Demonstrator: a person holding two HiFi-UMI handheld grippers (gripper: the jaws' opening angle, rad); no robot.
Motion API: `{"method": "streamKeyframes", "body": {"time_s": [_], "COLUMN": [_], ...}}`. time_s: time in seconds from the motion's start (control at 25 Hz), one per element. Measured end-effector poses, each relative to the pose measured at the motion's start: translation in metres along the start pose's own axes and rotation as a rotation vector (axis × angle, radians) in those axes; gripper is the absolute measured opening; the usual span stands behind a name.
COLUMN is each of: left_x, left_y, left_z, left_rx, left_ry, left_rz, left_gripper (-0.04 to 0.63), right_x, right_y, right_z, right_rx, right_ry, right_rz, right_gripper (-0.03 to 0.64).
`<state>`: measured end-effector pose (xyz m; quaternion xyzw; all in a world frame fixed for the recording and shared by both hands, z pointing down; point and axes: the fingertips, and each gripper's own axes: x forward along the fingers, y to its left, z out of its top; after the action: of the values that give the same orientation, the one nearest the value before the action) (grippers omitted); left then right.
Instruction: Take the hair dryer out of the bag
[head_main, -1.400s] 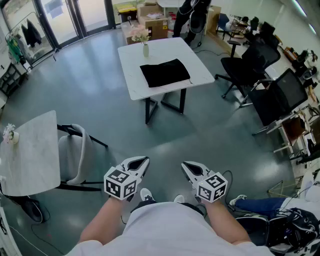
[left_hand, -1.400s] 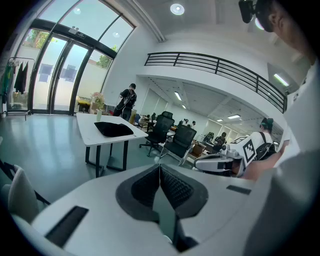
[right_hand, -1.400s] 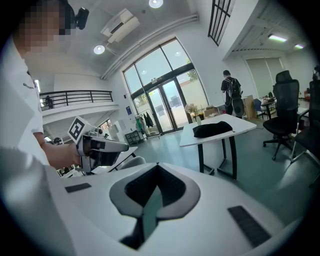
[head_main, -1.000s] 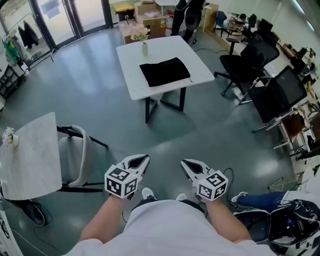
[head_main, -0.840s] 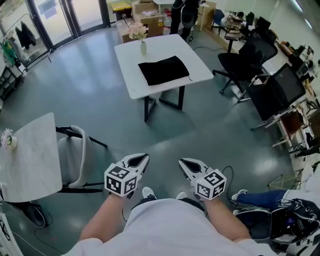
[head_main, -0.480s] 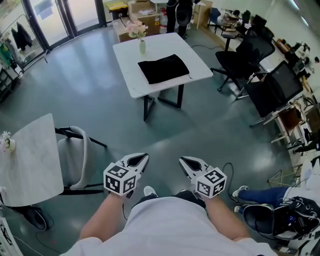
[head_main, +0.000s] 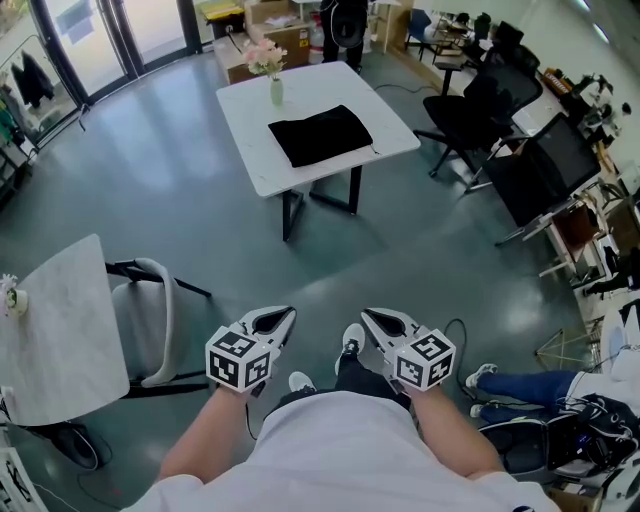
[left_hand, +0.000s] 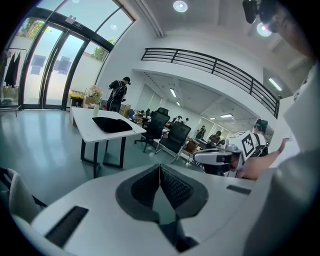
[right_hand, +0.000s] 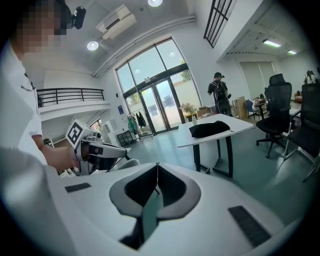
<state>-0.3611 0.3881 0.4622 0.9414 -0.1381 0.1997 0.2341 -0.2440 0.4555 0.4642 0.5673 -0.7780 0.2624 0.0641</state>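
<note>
Far table (head_main: 250, 105) | black bag (head_main: 320, 135) (contents hidden) | left gripper (head_main: 289, 313), right gripper (head_main: 366, 315) closed

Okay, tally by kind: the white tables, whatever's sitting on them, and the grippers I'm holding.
White rectangular tables: 2
Black fabric bag: 1
Small vases of flowers: 2
Handheld two-jaw grippers, left gripper and right gripper: 2
Total: 7
</note>
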Motion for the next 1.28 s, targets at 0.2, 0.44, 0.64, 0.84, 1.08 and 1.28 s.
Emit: {"method": "streamKeyframes", "body": {"time_s": [0.2, 0.44, 0.64, 0.84, 1.08, 1.28], "left_x": [0.008, 0.026, 0.059, 0.101, 0.146, 0.179], "left_y": [0.007, 0.026, 0.039, 0.049, 0.054, 0.06], "left_z": [0.006, 0.02, 0.048, 0.08, 0.116, 0.134], "left_rx": [0.007, -0.014, -0.02, -0.01, -0.012, -0.006], "left_ry": [0.009, 0.017, 0.009, 0.002, -0.01, -0.016], "left_rz": [0.023, 0.067, 0.084, 0.098, 0.125, 0.163], "left_gripper": [0.018, 0.018, 0.018, 0.018, 0.018, 0.018], "right_x": [0.012, 0.038, 0.057, 0.072, 0.078, 0.077], "right_y": [-0.018, -0.041, -0.072, -0.118, -0.167, -0.212], "right_z": [0.012, 0.034, 0.05, 0.072, 0.102, 0.113], "right_rx": [-0.003, -0.032, -0.04, -0.036, -0.048, -0.057], "right_ry": [-0.006, -0.004, 0.016, 0.014, 0.016, 0.016], "right_rz": [0.013, 0.044, 0.074, 0.083, 0.107, 0.115], "right_gripper": [0.015, 0.015, 0.017, 0.017, 0.016, 0.016]}}
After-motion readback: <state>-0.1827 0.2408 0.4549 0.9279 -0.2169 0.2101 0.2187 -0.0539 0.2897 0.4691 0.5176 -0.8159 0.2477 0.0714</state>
